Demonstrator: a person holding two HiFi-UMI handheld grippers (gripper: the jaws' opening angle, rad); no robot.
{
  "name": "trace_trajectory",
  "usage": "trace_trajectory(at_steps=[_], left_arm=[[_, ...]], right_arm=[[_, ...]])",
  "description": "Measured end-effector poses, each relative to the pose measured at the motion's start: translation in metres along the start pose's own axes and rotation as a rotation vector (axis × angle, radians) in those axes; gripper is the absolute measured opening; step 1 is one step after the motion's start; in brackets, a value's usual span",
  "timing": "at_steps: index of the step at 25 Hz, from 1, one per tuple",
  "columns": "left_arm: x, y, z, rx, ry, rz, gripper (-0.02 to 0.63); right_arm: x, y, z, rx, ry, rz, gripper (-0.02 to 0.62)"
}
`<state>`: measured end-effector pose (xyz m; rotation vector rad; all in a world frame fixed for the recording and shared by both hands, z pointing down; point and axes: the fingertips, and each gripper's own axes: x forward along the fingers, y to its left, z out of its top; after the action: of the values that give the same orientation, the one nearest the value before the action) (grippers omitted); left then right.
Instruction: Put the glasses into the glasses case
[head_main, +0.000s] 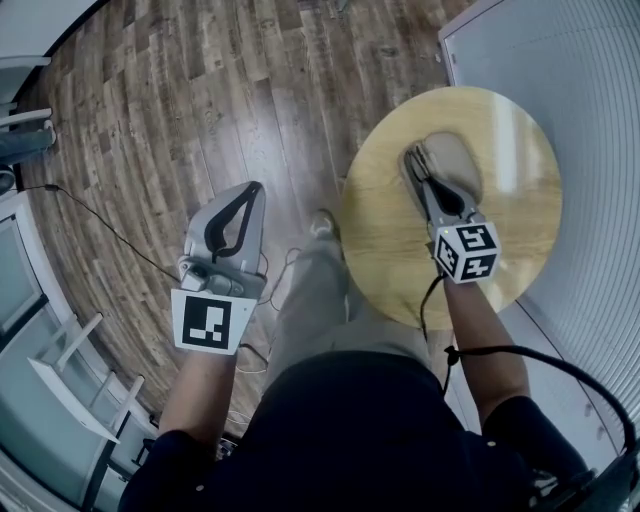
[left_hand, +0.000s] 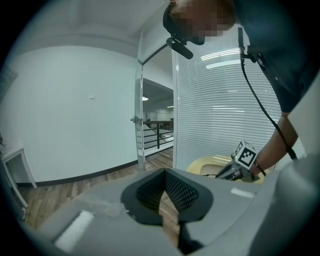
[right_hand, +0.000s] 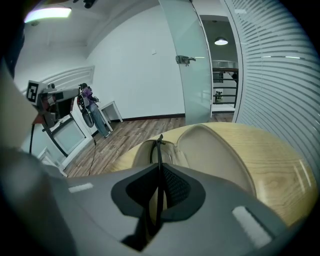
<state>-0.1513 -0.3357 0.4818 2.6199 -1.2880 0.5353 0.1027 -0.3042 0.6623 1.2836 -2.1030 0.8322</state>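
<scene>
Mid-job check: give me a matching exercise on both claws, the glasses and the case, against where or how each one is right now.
1. left claw
2. right claw
3. glasses case
4. glasses

A. lying open on the round table
B. shut and empty, over the wooden floor
C. thin dark frame, clamped in a claw
D. shut on the glasses, over the table

Pairs: 1-B, 2-D, 3-A, 4-C.

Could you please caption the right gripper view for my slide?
Right gripper, shut on the glasses, over the open glasses case.
</scene>
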Motion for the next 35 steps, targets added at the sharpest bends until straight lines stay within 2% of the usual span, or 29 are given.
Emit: trace_trajectory(at_steps=[13,22,29,35], left_arm=[[-0.023,0.011,0.002,-0.006,-0.028,0.028,0.000],[-0.035,0.006,0.019,0.019,-0.066,0.024,0.001],[-0.044,-0.006,0.049,0.052,-0.117,-0.003,0.000],[-0.052,-0.032,0.078,0.096,-0.170,-0.044,0.000]], right_arm=[[0.000,0.007,0.000,0.000,0.028,-0.025,0.042],[-0.024,0.013,0.016,0.004,-0.023,-0.043,0.100],[-0.056,0.020,0.040,0.004,-0.092,-0.059,0.103],[-0.101,0.012,0.062,0.027,-0.195,-0.104,0.103]])
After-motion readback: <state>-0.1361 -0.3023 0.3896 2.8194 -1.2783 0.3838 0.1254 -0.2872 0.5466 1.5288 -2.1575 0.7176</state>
